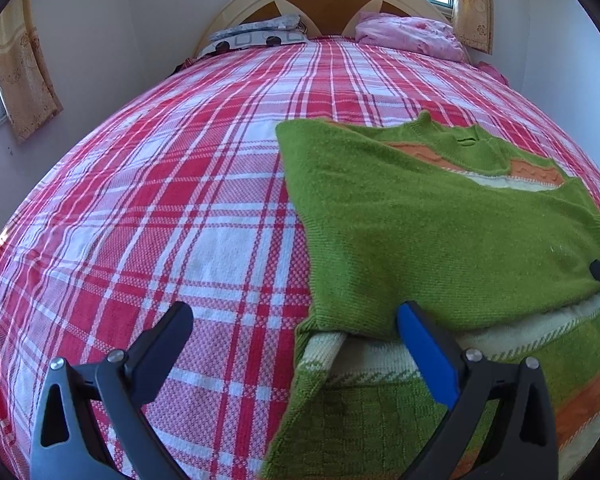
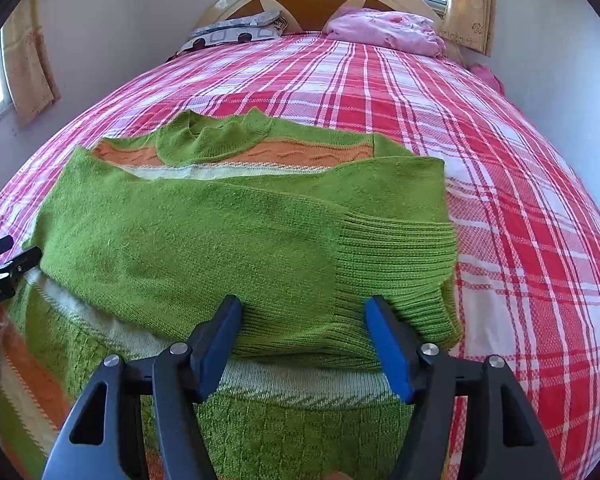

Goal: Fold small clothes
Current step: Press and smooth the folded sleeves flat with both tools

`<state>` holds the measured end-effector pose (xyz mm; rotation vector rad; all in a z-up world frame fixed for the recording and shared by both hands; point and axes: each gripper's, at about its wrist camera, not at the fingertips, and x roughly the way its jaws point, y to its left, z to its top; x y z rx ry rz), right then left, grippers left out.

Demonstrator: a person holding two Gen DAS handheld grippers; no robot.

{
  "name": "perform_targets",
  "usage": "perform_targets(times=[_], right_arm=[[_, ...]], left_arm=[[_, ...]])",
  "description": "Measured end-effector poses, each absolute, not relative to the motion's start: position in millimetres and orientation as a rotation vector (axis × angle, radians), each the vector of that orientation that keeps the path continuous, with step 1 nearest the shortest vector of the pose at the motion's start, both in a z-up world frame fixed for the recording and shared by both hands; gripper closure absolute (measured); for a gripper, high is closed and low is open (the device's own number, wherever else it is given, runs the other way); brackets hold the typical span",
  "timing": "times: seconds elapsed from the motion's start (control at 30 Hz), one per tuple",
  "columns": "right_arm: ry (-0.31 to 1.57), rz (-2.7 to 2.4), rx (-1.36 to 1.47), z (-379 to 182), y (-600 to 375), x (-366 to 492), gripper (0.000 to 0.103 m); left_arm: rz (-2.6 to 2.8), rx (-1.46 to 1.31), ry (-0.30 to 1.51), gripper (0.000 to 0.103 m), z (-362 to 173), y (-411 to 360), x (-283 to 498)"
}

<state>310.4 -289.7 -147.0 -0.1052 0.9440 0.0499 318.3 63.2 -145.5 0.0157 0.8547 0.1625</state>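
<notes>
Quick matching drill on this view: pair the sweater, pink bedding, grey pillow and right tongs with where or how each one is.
1 sweater
2 pink bedding
3 grey pillow
4 right tongs

A at headboard, left in view
B open, over the ribbed cuff
C sleeves folded across, on plaid sheet
D at headboard, right in view

Pairs: 1-C, 2-D, 3-A, 4-B

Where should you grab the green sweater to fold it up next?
Probably the sweater's near bottom hem, one corner per gripper, coming from the near bed edge. Both sleeves already lie folded across the body, with the ribbed cuff on top, so lifting the hem toward the collar would halve it.
</notes>
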Motion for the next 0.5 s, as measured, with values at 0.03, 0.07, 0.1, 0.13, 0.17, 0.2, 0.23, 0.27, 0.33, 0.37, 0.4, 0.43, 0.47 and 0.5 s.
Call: perform_targets(times=[0.03,0.07,0.1,0.13,0.17,0.2,0.23,0.27,0.33,0.37,0.4,0.43,0.47,0.5], right_arm=[[0.939,0.045,-0.114,-145.6,-288.2,308.4,0.037],[0.932,0.042,-0.118,-143.9,-287.3,305.7,0.037],[0.926,0.04,-0.116,-142.3,-287.1,303.0,0.037],[0.919,0.04,-0.111,-140.7,-287.5,300.0,0.036],[0.908,0.041,-0.101,-138.9,-288.5,297.1,0.035],[0.905,0.04,-0.095,-138.0,-289.4,296.0,0.034],[0.902,0.039,-0.088,-136.5,-290.1,294.8,0.034],[0.895,0.035,-0.077,-133.5,-290.8,291.7,0.034],[0.884,0.043,-0.058,-128.4,-290.9,285.1,0.033],[0.885,0.055,-0.054,-126.2,-290.1,279.7,0.033],[0.888,0.061,-0.054,-125.3,-289.2,275.6,0.032],[0.888,0.065,-0.058,-124.5,-288.4,270.2,0.032],[0.886,0.07,-0.063,-123.9,-287.5,264.0,0.032],[0.888,0.076,-0.067,-123.9,-286.7,258.3,0.032]], left_arm=[[0.167,0.014,0.85,0.0,-144.6,63.1,316.9],[0.173,0.013,0.846,0.0,-142.4,62.2,313.2],[0.168,0.01,0.848,0.0,-141.2,62.1,310.7],[0.158,0.004,0.847,0.0,-140.3,62.7,307.7],[0.15,-0.006,0.838,0.0,-139.4,63.1,303.6],[0.146,-0.014,0.827,0.0,-138.4,63.7,299.0],[0.145,-0.018,0.824,0.0,-137.4,64.6,296.4],[0.145,-0.026,0.821,0.0,-135.9,65.6,293.0],[0.132,-0.046,0.811,0.0,-131.7,67.3,283.0],[0.126,-0.047,0.81,0.0,-130.8,66.8,278.1],[0.12,-0.048,0.81,0.0,-130.5,66.6,274.3],[0.114,-0.048,0.809,0.0,-130.3,67.0,271.3],[0.108,-0.047,0.806,0.0,-130.0,66.8,266.9],[0.103,-0.046,0.8,0.0,-130.2,66.1,260.6]])
